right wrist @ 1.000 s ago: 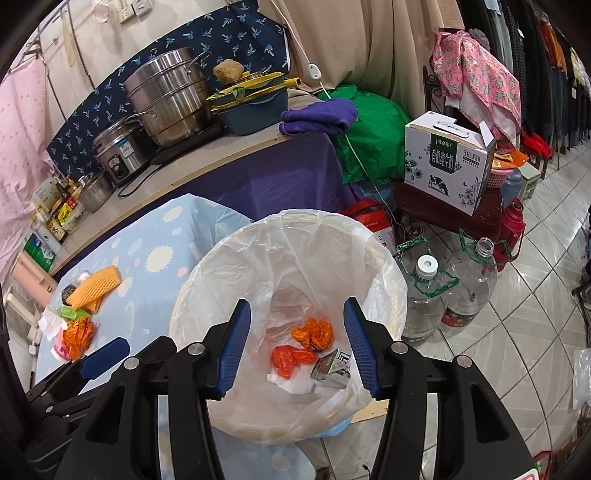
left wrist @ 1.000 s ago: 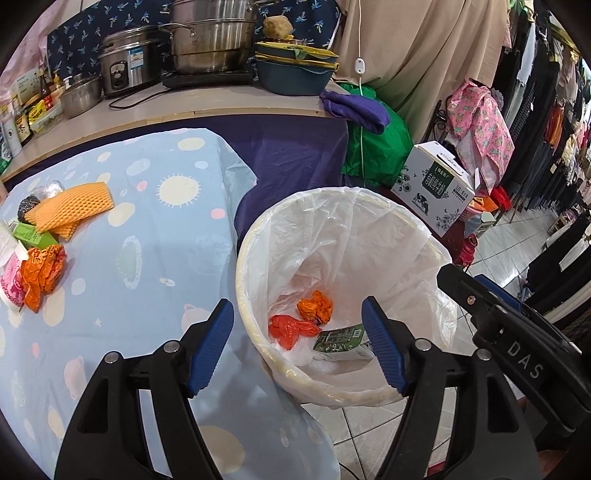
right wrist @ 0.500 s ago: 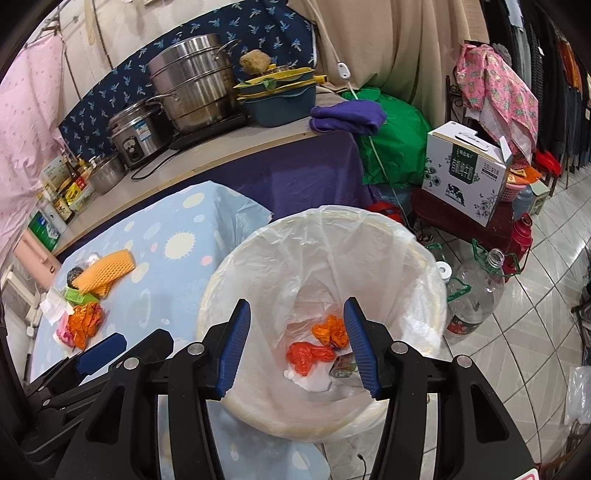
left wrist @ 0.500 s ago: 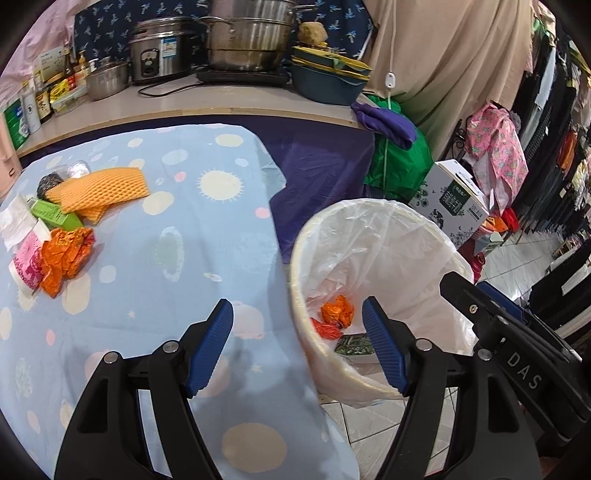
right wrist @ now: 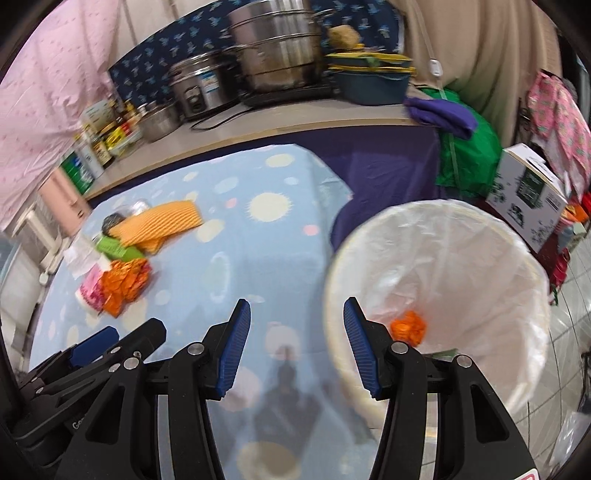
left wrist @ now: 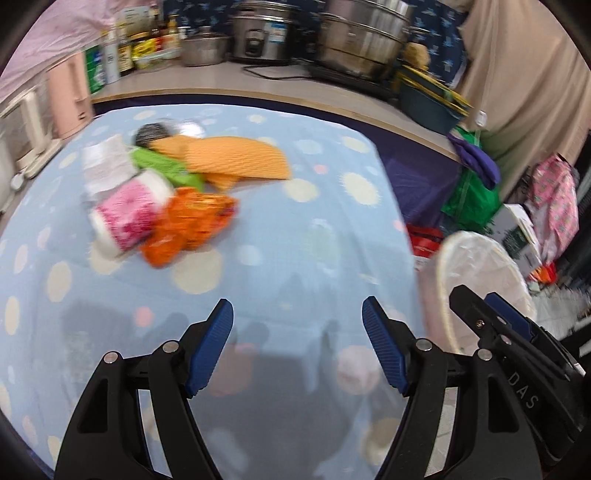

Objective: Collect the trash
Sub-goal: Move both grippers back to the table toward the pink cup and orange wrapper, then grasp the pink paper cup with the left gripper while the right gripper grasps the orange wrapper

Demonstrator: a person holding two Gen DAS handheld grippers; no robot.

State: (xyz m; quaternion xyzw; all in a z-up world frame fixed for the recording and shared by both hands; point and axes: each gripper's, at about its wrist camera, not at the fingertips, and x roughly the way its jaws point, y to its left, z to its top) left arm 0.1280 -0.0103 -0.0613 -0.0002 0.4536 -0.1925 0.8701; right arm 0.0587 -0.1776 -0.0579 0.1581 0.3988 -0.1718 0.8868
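A pile of trash lies on the blue spotted tablecloth: an orange crumpled wrapper, a pink-and-white packet, a green wrapper, an orange foam net, white paper and a dark ball. My left gripper is open and empty above the near table. My right gripper is open and empty at the table's right edge, beside the white-lined bin, which holds an orange wrapper. The trash pile also shows in the right wrist view.
A counter behind the table carries pots, a rice cooker, bottles and a blue basin. A cardboard box, green bag and hanging clothes stand right of the bin. A pink appliance stands at the table's far left.
Both grippers have swung left, away from over the bin and toward the table. The trash pile is now nearer and more central in the left wrist view. Both stay open.
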